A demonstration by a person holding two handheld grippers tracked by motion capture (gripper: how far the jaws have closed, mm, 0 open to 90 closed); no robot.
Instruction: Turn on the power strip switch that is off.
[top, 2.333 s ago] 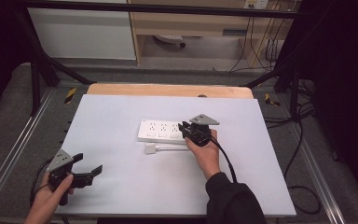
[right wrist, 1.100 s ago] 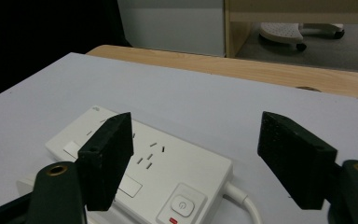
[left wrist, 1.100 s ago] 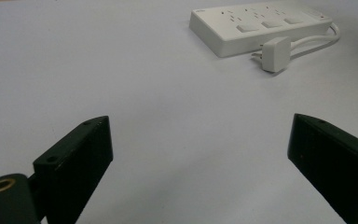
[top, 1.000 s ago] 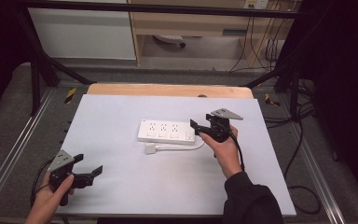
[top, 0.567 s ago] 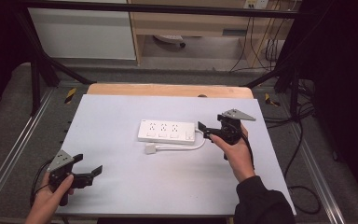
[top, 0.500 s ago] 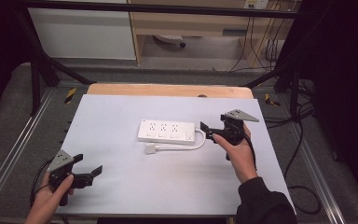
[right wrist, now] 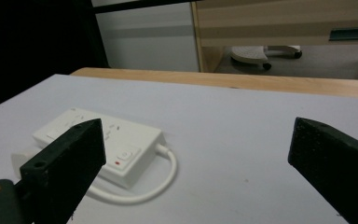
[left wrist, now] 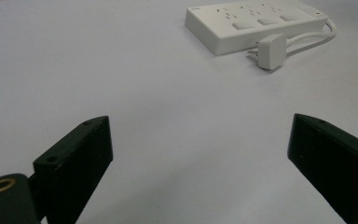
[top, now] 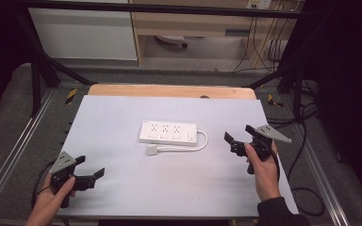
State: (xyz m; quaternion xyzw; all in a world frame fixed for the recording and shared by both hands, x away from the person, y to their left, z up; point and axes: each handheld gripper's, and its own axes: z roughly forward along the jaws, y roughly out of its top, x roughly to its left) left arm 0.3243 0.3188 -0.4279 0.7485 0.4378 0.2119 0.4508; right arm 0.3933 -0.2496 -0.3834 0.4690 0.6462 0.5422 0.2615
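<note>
1. The white power strip (top: pixel 168 133) lies flat near the middle of the grey table top (top: pixel 122 188), long side running left to right.
2. Its white cord (top: pixel 201 141) leaves the right end, loops back along the near side and ends in a white plug (top: pixel 152 150) that rests on the table just in front of the strip's left half.
3. The right gripper (top: pixel 240 136) is held above the table to the right of the strip, well apart from it. Its jaws have just been opening and now stand wide, with nothing between them.
4. In the right gripper view the 2 black jaws frame bare table, and the strip (right wrist: pixel 105 140) sits beyond the left jaw with its switch end nearest.
5. The left gripper (top: pixel 92 165) is held near the front left corner of the table, far from the strip. Its jaws stand wide apart and grasp nothing.
6. In the left gripper view the strip (left wrist: pixel 256 23) and plug (left wrist: pixel 272 50) lie ahead, toward the upper right.
</note>
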